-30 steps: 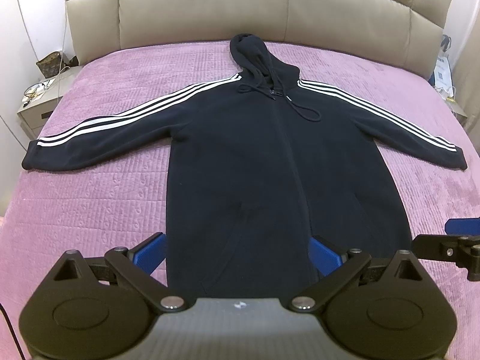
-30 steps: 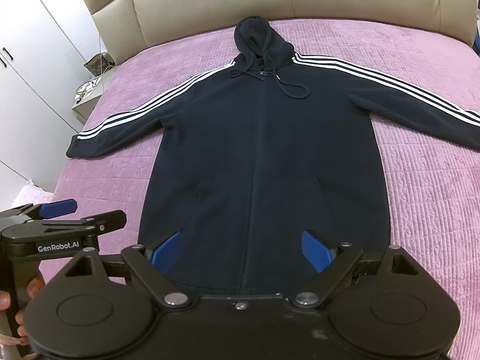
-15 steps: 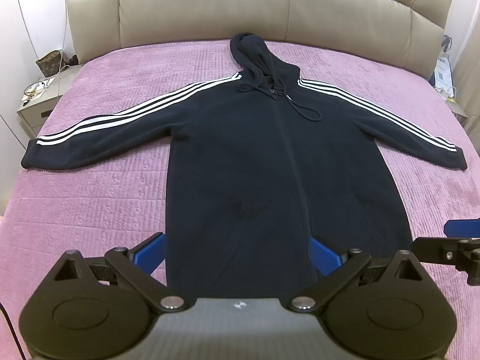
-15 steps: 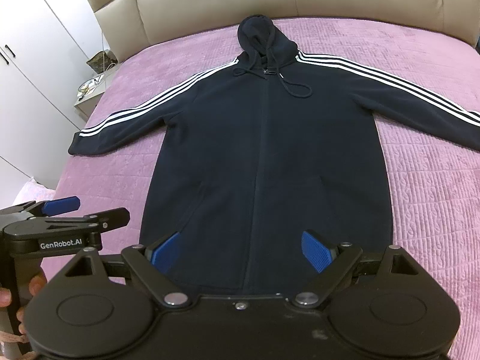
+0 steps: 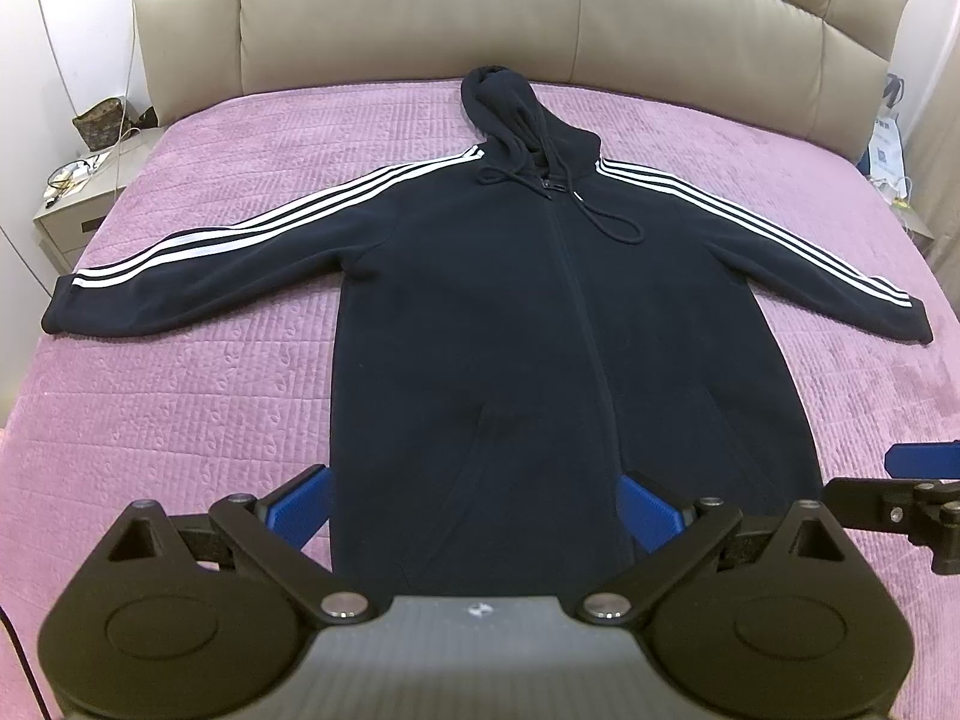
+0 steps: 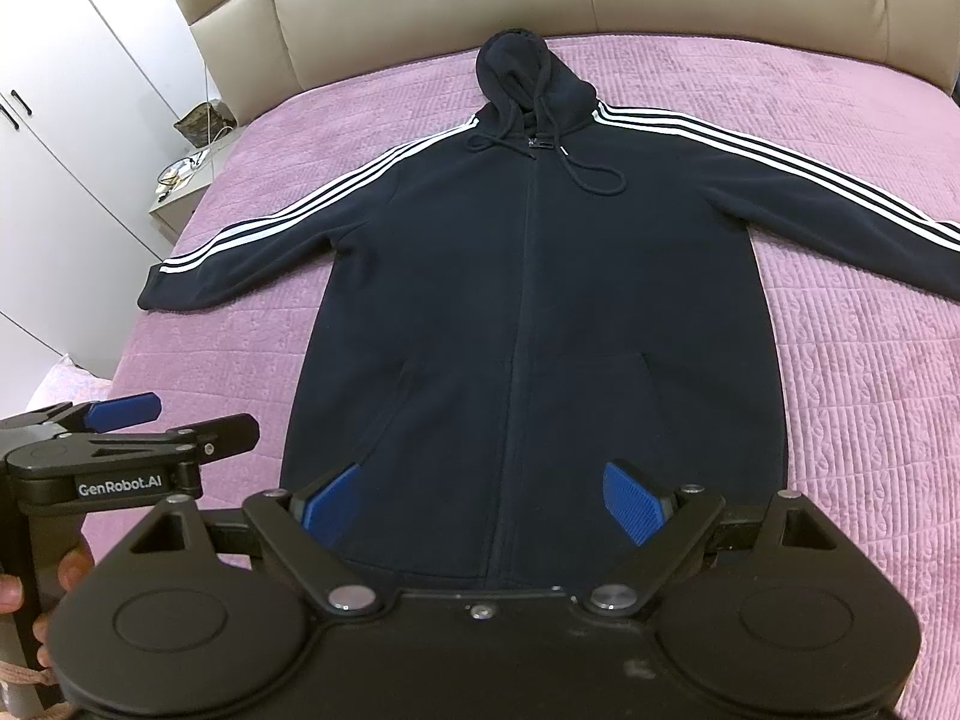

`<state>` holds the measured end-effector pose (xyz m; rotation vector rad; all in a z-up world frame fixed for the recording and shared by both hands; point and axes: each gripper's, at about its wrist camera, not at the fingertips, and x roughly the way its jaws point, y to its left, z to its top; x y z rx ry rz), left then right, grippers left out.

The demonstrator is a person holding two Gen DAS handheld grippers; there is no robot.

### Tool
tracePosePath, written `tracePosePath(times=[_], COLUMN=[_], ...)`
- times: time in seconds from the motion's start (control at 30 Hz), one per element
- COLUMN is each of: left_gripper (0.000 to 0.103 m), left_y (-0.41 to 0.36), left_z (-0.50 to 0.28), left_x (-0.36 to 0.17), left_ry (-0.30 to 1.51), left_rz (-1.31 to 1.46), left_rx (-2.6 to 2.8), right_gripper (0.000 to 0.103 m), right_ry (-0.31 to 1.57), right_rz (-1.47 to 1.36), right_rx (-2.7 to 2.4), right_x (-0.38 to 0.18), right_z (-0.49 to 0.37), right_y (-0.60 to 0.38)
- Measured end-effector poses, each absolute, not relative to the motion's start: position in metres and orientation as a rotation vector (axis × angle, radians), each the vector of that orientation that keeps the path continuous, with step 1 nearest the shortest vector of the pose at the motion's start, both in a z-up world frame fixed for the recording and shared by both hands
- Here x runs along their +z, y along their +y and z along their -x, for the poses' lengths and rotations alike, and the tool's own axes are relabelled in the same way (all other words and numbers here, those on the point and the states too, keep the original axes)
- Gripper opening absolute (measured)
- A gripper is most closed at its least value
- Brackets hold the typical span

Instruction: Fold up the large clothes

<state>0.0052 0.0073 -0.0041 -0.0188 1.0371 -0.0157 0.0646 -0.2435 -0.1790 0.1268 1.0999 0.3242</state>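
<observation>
A dark hoodie [image 5: 540,324] lies flat and face up on the bed [image 5: 180,408], zip closed, hood [image 5: 510,102] towards the headboard [image 5: 420,18], both sleeves spread out to the sides; white stripes run along each sleeve from the shoulder to the cuff; the drawstring [image 5: 612,228] loops loosely over the chest below the hood. The left tongs [image 5: 474,507] hang above the hoodie's hem with the blue pads wide apart, gripping nothing; one pad sits over the hem's left edge, the other over the dark cloth nearer the zip. The right tongs [image 6: 480,501] hang over the hem too, likewise wide and empty, both pads above the dark cloth either side of the zip; from the right view the left tongs show just beside the hoodie's left hem corner, with fingers [image 6: 66,570] wrapped on the handle. A nightstand [image 5: 78,198] stands left of the hoodie's left sleeve, beside the bed.
</observation>
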Motion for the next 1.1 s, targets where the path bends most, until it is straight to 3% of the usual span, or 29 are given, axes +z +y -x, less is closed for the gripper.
tracePosePath(times=[0.73, 0.97, 1.1], left_gripper=[0.101, 0.101, 0.101], left_y=[0.018, 0.029, 0.060], left_z=[-0.011, -0.016, -0.018], left_x=[-0.017, -0.027, -0.051], left_ry=[1.065, 1.057, 1.046], left_rz=[0.048, 0.079, 0.165], left_rx=[-0.024, -0.034, -0.006], right_gripper=[0.103, 0.103, 0.103], right_ry=[1.146, 1.085, 1.006], right_rz=[-0.146, -0.163, -0.208], right_rx=[0.378, 0.408, 0.401], right_x=[-0.187, -0.189, -0.224], right_z=[-0.071, -0.078, -0.088], right_y=[-0.239, -0.255, -0.297])
